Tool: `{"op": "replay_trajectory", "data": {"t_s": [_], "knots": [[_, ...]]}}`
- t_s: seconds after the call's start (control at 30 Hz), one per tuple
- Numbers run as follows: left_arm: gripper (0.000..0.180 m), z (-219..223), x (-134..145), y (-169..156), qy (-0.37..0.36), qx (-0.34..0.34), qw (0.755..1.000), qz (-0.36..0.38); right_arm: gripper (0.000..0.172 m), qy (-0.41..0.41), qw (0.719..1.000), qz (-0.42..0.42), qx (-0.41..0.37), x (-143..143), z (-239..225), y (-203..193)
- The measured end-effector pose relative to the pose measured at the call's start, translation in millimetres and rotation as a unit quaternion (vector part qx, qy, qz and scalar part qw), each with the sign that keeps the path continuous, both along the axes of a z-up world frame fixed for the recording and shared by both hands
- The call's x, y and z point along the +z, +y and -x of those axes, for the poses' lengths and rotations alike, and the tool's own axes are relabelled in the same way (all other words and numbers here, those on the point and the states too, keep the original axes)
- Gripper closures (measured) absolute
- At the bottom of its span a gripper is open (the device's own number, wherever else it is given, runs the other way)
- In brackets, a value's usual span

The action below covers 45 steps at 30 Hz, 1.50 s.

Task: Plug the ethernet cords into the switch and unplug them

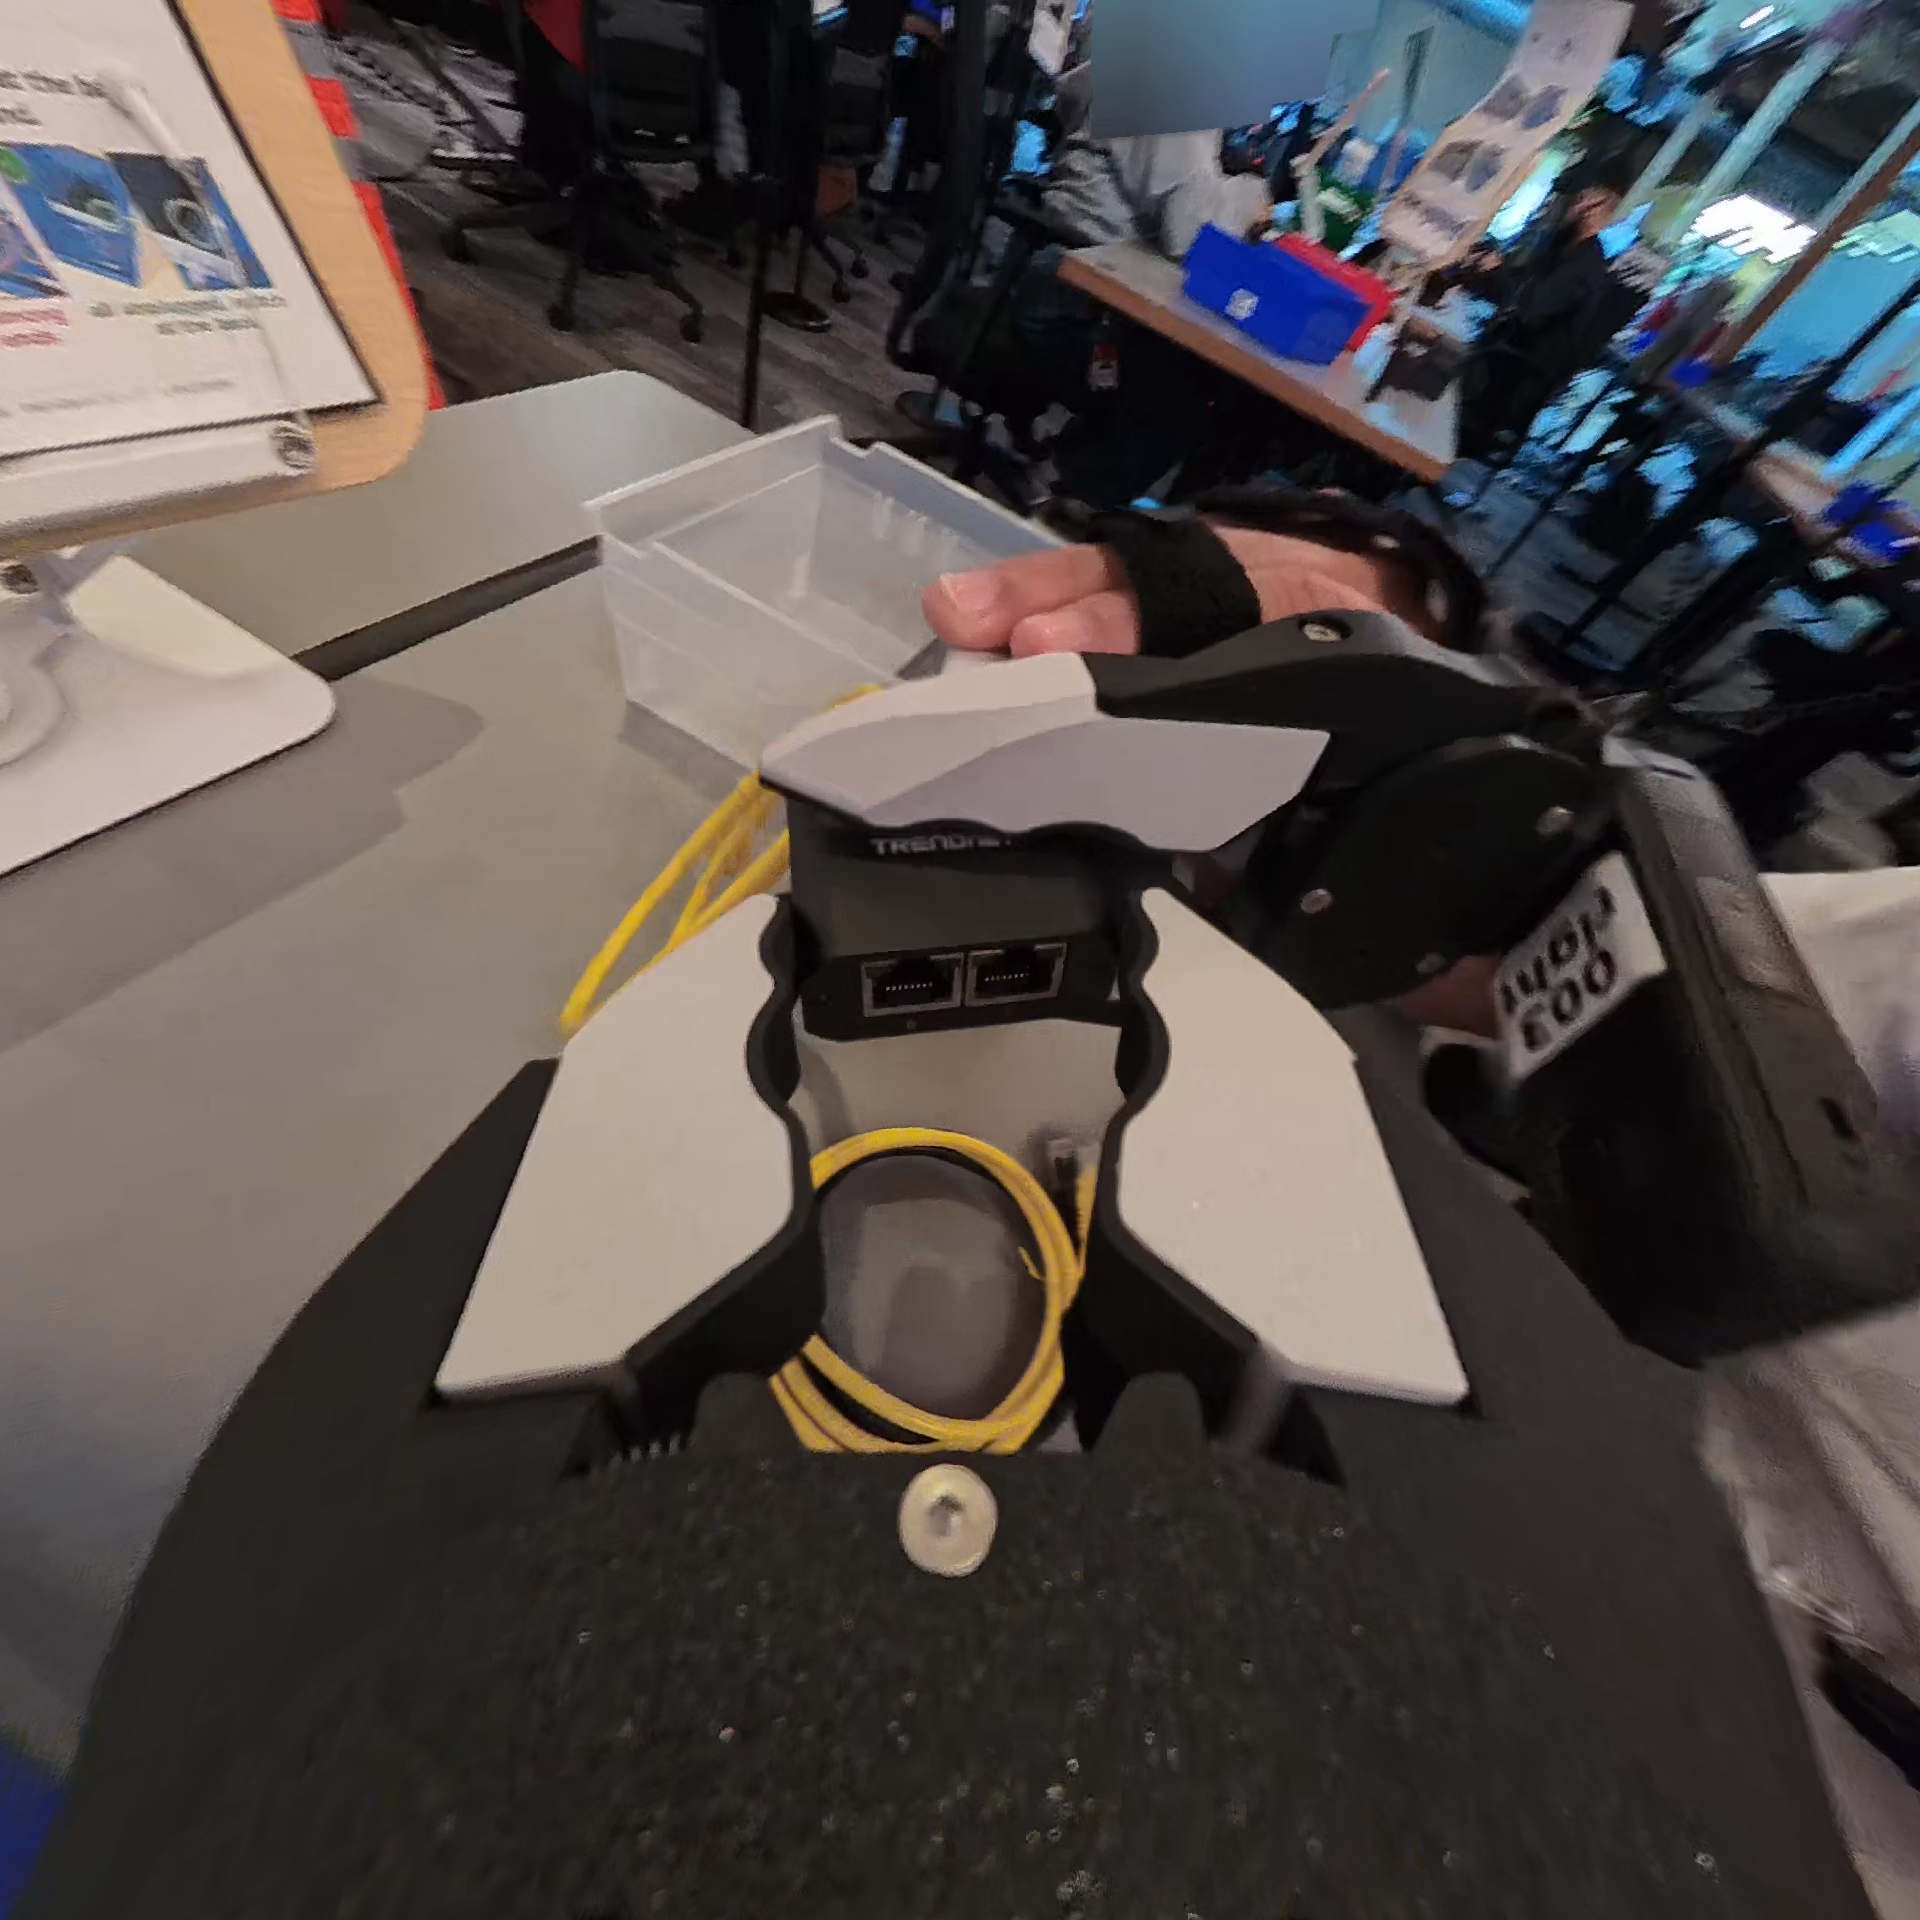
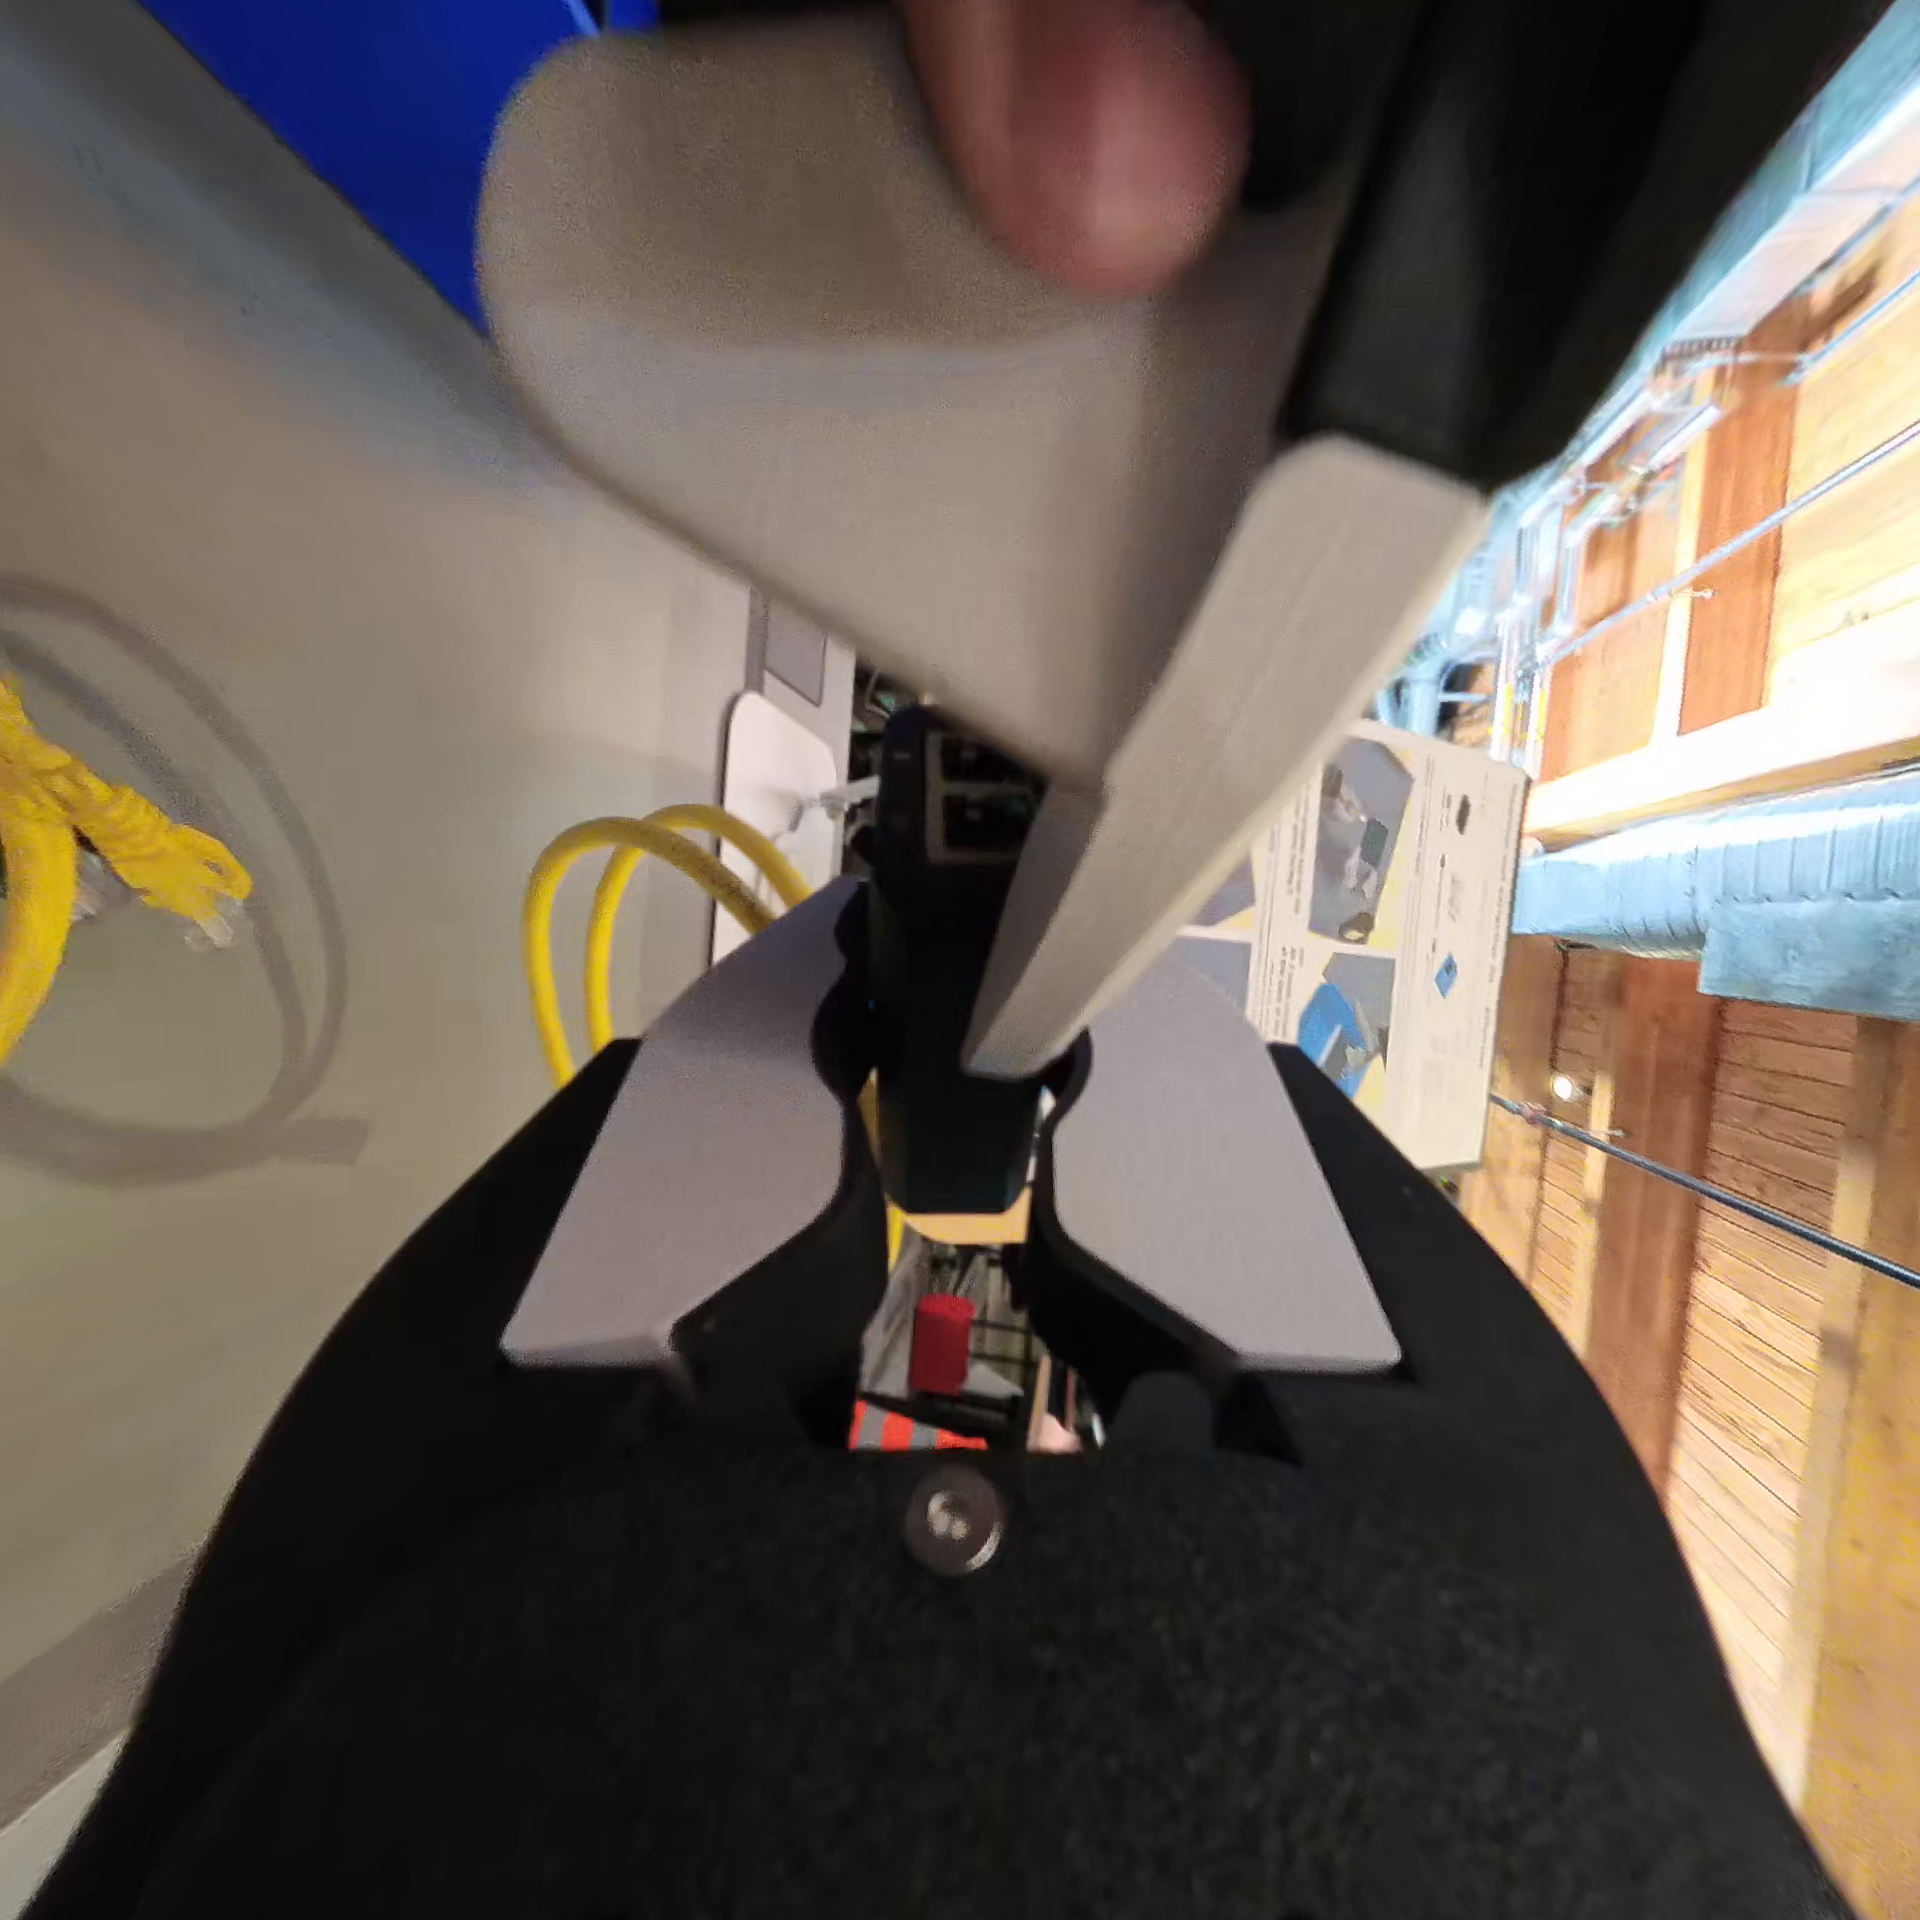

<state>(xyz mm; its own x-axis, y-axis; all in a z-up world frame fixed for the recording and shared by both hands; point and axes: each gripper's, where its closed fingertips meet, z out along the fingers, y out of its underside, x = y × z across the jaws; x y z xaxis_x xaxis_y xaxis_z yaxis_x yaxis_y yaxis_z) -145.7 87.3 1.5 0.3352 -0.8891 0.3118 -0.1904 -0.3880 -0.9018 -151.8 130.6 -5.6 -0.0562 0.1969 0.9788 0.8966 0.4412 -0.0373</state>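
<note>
A black switch (image 1: 951, 904) with two empty ports facing me is held above the grey table (image 1: 312, 1039). My left gripper (image 1: 956, 971) has a pad on each side of the switch and both touch it. My right gripper (image 2: 951, 997) comes in from the right and is shut on the same switch (image 2: 935, 1122), gripping its top and bottom. Its upper finger (image 1: 1039, 758) lies across the top of the switch. A yellow ethernet cord (image 1: 935, 1309) lies coiled on the table below, its plug (image 1: 1065, 1153) free. In the right wrist view, a left finger (image 2: 1195, 779) crosses the switch.
A clear plastic bin (image 1: 769, 582) stands behind the switch. More yellow cord (image 1: 675, 904) lies to its left, and another plug end (image 2: 177, 883) lies on the table. A sign stand with a white base (image 1: 135, 707) is at far left. A blue bin (image 2: 364, 104) is nearby. The white base (image 1: 135, 707) is about 35 cm from both grippers' fingertips.
</note>
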Motion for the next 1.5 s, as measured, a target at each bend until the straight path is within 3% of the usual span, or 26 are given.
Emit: {"op": "replay_trajectory", "data": {"t_s": [0.2, 0.27, 0.43, 0.53, 0.63, 0.67, 0.8, 0.87, 0.9, 1.03, 1.13, 1.27, 1.37, 1.5], "knots": [[0.122, 20.3, 17.9, -2.6, -0.119, -0.075, 0.985, 0.104, 0.124, 0.055, 0.993, 0.093, 0.051, 8.7, -8.6, -8.9], [0.122, 23.3, 18.1, -1.7, -0.147, -0.089, 0.975, 0.142, 0.131, 0.072, 0.984, 0.149, 0.066, 6.8, -11.5, -12.7], [0.122, 19.5, 6.6, 3.9, -0.124, -0.070, 0.981, 0.131, 0.139, 0.070, 0.969, 0.226, 0.063, -18.9, -13.6, -9.3], [0.122, 20.6, 12.8, 7.9, -0.155, -0.059, 0.978, 0.128, 0.132, 0.090, 0.957, 0.263, 0.077, -21.8, -9.0, -13.1], [0.123, 28.6, 21.4, 19.4, -0.196, -0.026, 0.971, 0.135, 0.110, 0.111, 0.941, 0.308, 0.086, -23.8, -7.1, -17.5], [0.123, 31.9, 23.1, 23.1, -0.204, -0.014, 0.969, 0.136, 0.110, 0.118, 0.936, 0.321, 0.087, -25.1, -6.8, -18.5], [0.122, 39.5, 30.4, 28.3, -0.252, 0.005, 0.955, 0.160, 0.118, 0.126, 0.926, 0.350, 0.060, -42.1, -6.2, -10.1], [0.122, 40.5, 29.6, 29.5, -0.254, 0.004, 0.954, 0.161, 0.147, 0.127, 0.930, 0.342, 0.051, -46.2, -6.9, -3.2], [0.122, 42.4, 30.2, 30.1, -0.259, 0.001, 0.952, 0.164, 0.155, 0.133, 0.935, 0.324, 0.048, -41.5, -8.7, 1.1], [0.122, 42.4, 32.9, 24.0, -0.270, -0.042, 0.947, 0.171, 0.161, 0.167, 0.935, 0.311, 0.035, -14.0, -19.8, 7.6], [0.124, 43.4, 21.0, 32.4, -0.191, -0.001, 0.977, 0.096, 0.161, 0.147, 0.947, 0.284, -0.003, -7.9, -33.9, 14.0], [0.120, 48.7, 18.1, 33.7, -0.044, 0.040, 0.994, -0.095, 0.161, 0.118, 0.949, 0.289, -0.042, -14.9, -46.0, 17.1], [0.105, 38.9, 13.9, 23.5, 0.061, 0.034, 0.974, -0.214, 0.161, 0.122, 0.939, 0.314, -0.065, -21.1, -48.1, 20.0], [0.111, 27.4, 0.7, 22.0, 0.165, 0.063, 0.927, -0.332, 0.161, 0.132, 0.928, 0.342, -0.072, -25.4, -47.0, 18.6]]}}
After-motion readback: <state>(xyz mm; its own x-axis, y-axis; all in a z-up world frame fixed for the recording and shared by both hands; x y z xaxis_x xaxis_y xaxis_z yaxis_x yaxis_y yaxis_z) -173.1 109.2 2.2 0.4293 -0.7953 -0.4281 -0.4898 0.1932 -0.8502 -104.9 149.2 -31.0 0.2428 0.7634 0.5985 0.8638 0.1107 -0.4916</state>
